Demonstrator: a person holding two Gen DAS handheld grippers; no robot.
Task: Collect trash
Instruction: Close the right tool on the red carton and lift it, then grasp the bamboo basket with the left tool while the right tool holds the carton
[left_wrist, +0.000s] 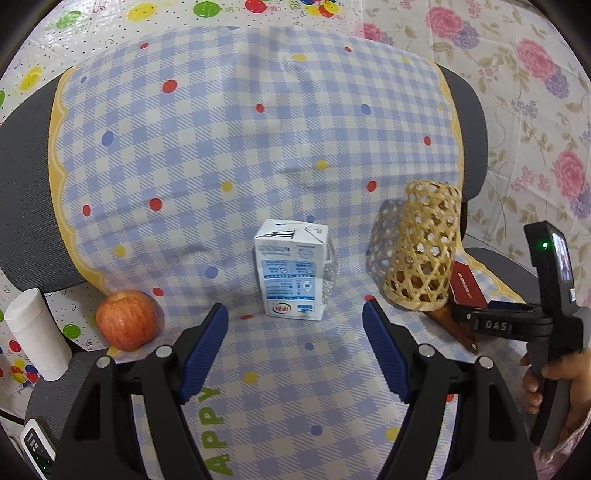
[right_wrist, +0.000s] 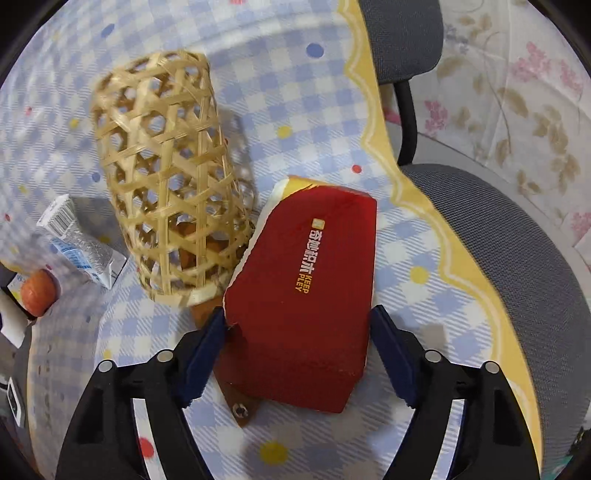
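The red box (left_wrist: 468, 286) shows only a corner behind the woven basket (left_wrist: 424, 245) (left wrist view). Print on the milk carton (left_wrist: 291, 271) is too small to read. A brown strip (right_wrist: 236, 397) lies mostly hidden under the box.

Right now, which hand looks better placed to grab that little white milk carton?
Left, probably. The left gripper is open with the milk carton straight ahead between its fingers, while the right gripper already straddles the red box.

Red box (right_wrist: 310, 295), white-blue carton (left_wrist: 290, 269), blue-checked cloth (left_wrist: 258, 147)

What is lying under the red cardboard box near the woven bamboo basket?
A brown pointed piece with a metal screw pokes out beneath the red cardboard box. The box covers the rest, so its full shape is hidden.
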